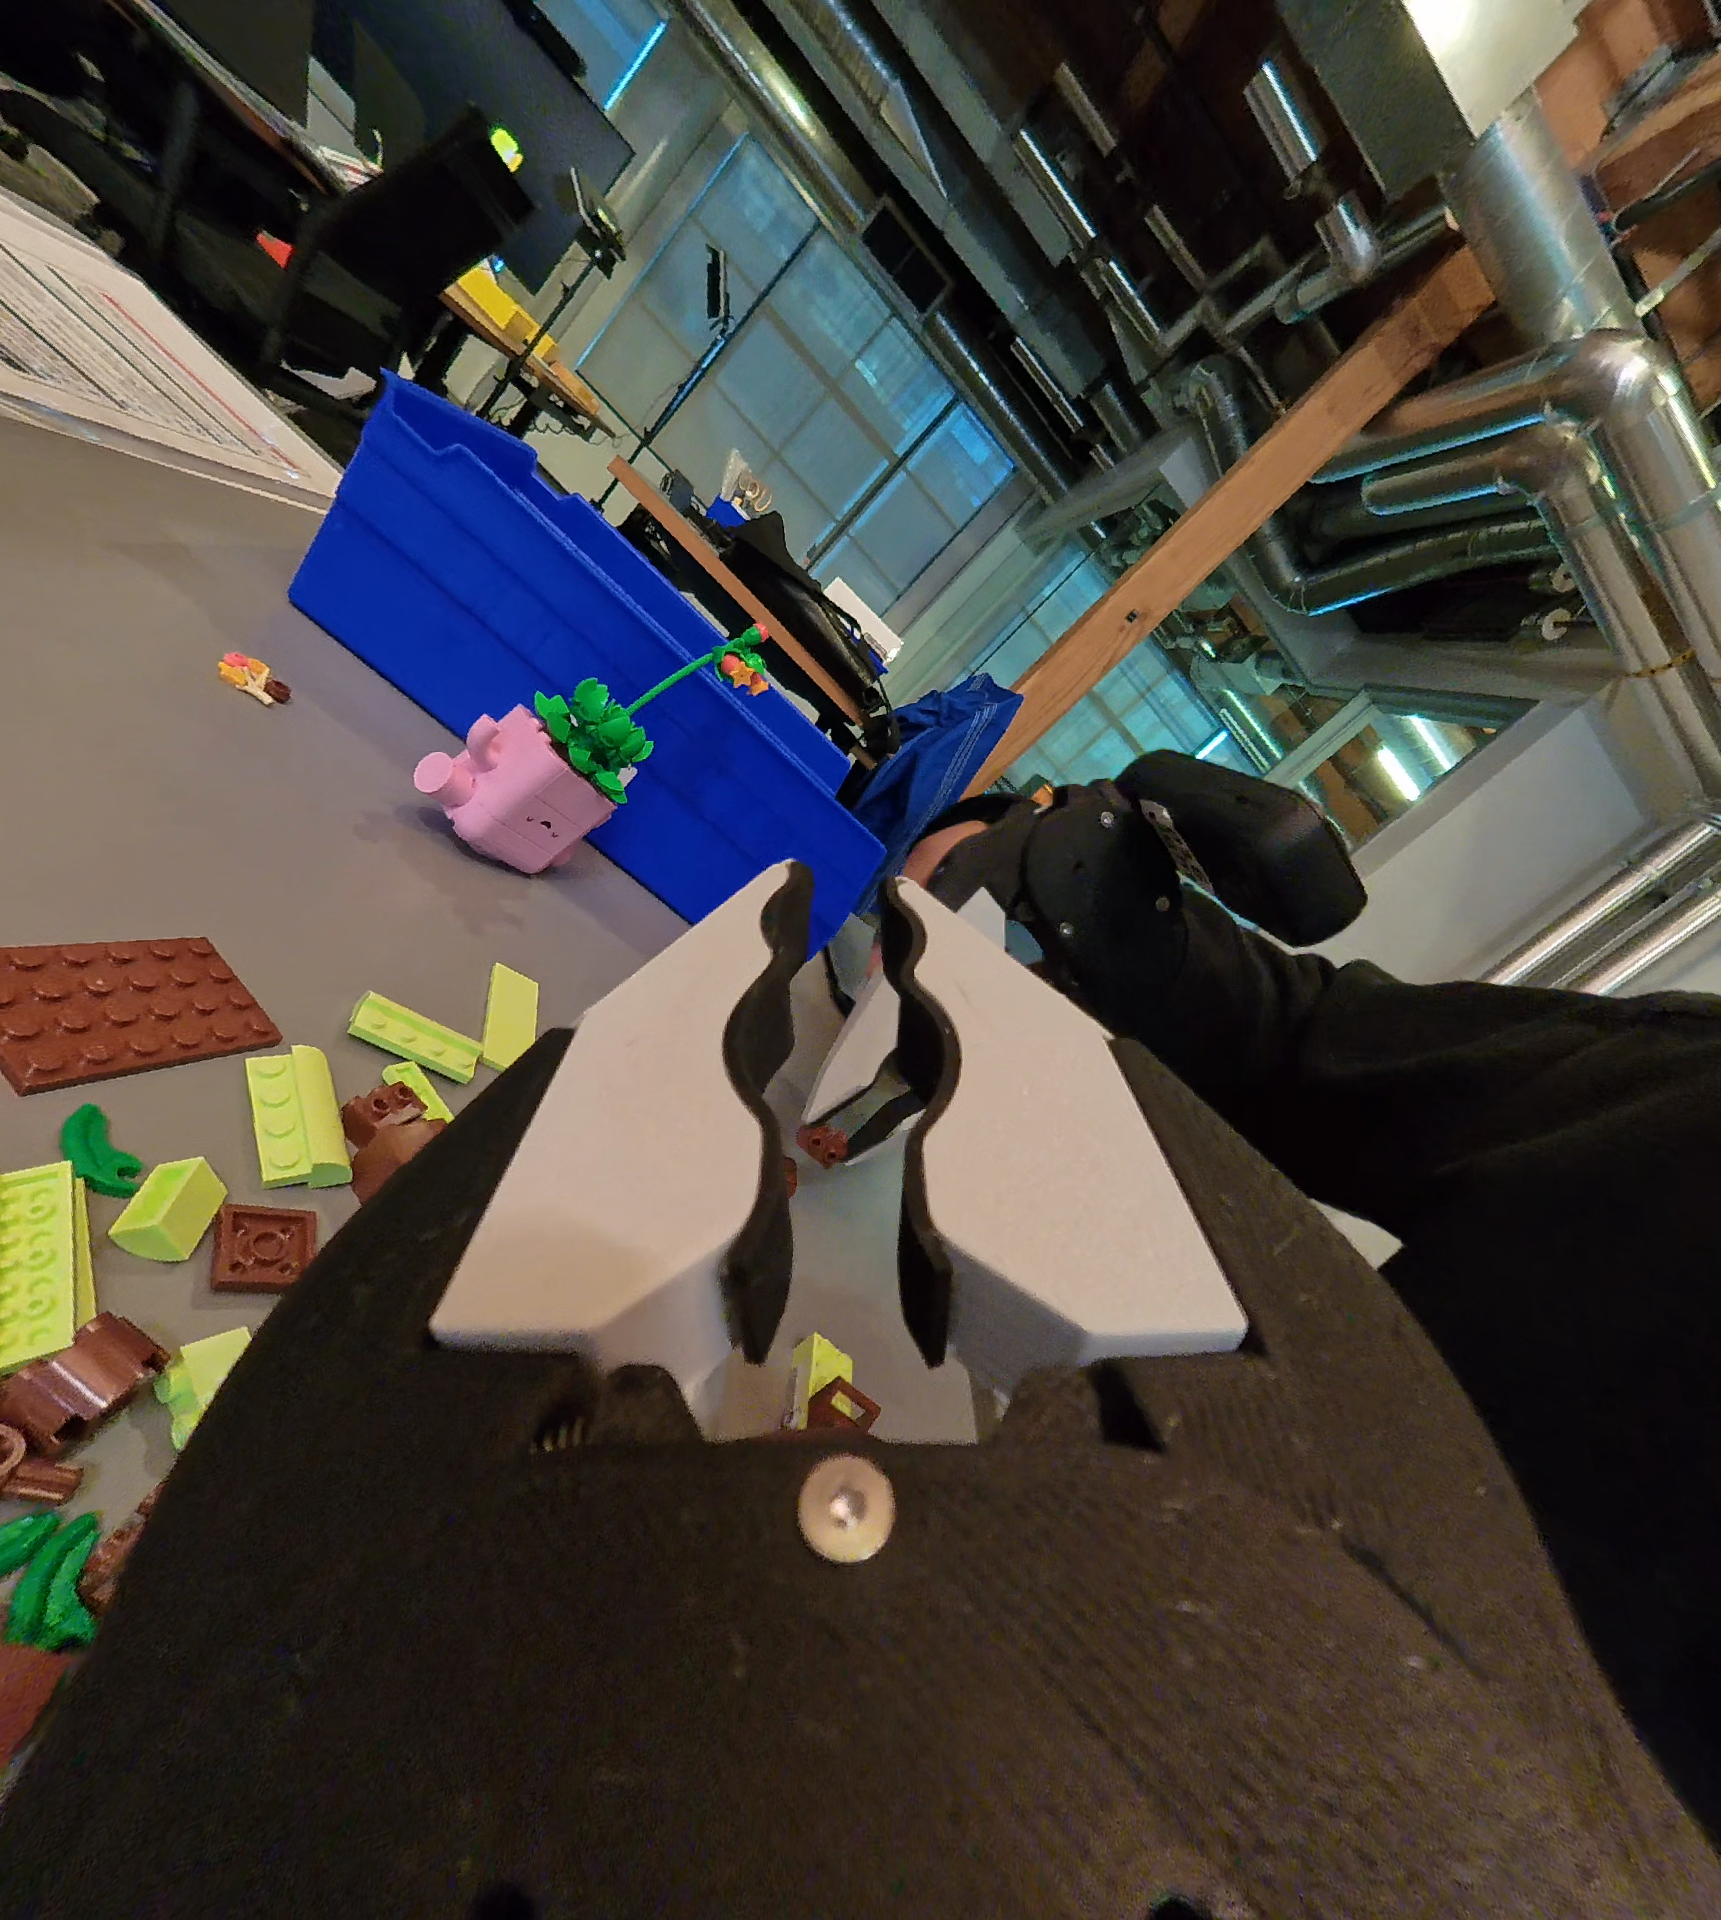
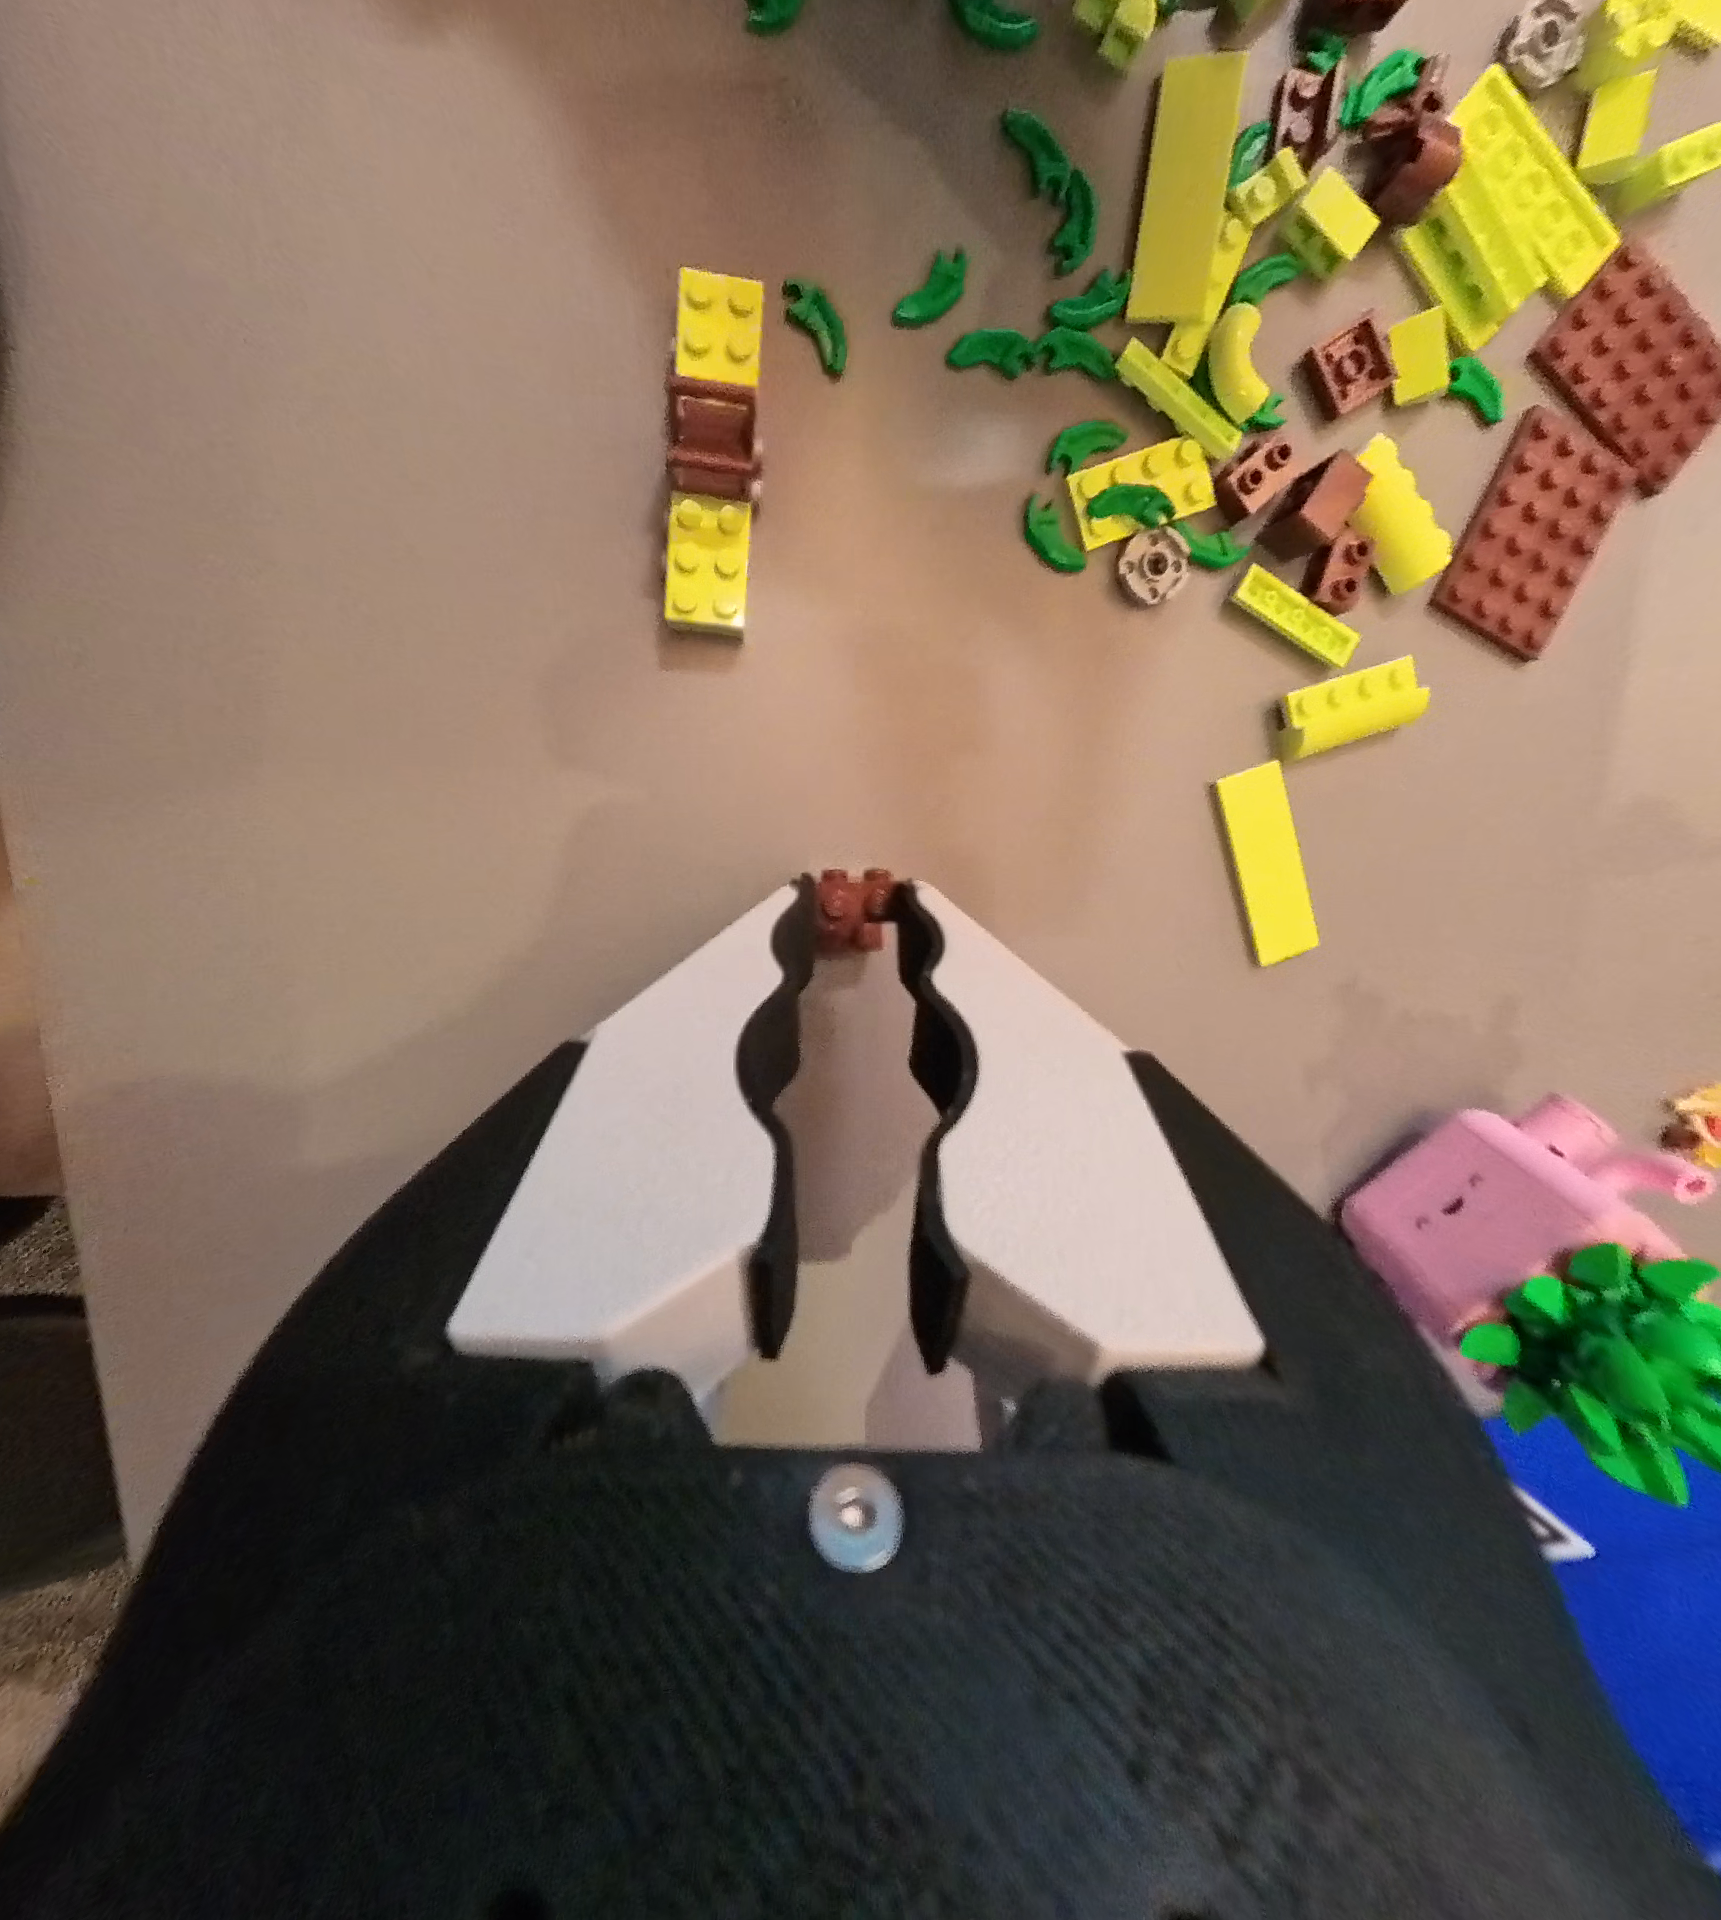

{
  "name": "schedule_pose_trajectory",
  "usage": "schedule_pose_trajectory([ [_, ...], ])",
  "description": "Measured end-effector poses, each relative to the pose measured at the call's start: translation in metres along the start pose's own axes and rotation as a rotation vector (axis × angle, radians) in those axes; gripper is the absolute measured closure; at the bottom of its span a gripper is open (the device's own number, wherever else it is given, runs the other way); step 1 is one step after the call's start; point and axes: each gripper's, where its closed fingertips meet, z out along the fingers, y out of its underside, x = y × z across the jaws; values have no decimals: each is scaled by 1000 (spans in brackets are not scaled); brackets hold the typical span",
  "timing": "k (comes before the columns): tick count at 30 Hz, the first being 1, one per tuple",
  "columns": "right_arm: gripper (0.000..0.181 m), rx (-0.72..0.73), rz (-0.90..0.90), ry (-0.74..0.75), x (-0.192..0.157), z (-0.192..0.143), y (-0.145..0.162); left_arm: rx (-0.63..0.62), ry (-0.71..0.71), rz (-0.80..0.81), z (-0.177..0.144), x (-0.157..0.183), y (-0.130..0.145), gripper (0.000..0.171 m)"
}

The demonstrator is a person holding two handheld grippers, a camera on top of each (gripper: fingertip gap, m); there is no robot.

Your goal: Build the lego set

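My right gripper (image 2: 851, 902) is shut on a small brown brick (image 2: 851, 914) at its fingertips, held above bare table. A short build of two yellow plates joined by a brown piece (image 2: 716, 457) lies ahead of it, apart from the pile. My left gripper (image 1: 848, 881) is slightly open and empty, raised above the table. Through its gap the right gripper's tip with the small brown brick (image 1: 823, 1143) shows in the left wrist view. Loose lime, brown and green pieces (image 2: 1355, 312) lie scattered at the right; they also show in the left wrist view (image 1: 160, 1195).
A finished pink pot with a green plant (image 1: 523, 800) lies in front of a blue bin (image 1: 482, 613); both show at lower right in the right wrist view, pot (image 2: 1438, 1216) and bin (image 2: 1666, 1662). Brown plates (image 1: 103, 1008) and a paper sheet (image 1: 56, 322) lie at left. The left gripper's tips are roughly 15 cm from the right gripper's. The brown piece (image 2: 716, 457) lies around 8 cm away from my right fingertips. My left wrist view (image 1: 844, 1412) looks at it from another angle.
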Motion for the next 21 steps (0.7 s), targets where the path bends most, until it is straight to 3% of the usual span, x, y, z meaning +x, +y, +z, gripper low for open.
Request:
schedule_pose_trajectory([
  [9,168,-45,17,-121,-1,11,9,17,8,-19,-3,-1,-4,161],
  [21,168,-27,50,-161,-1,12,8,29,18,-33,-5,0,-7,160],
])
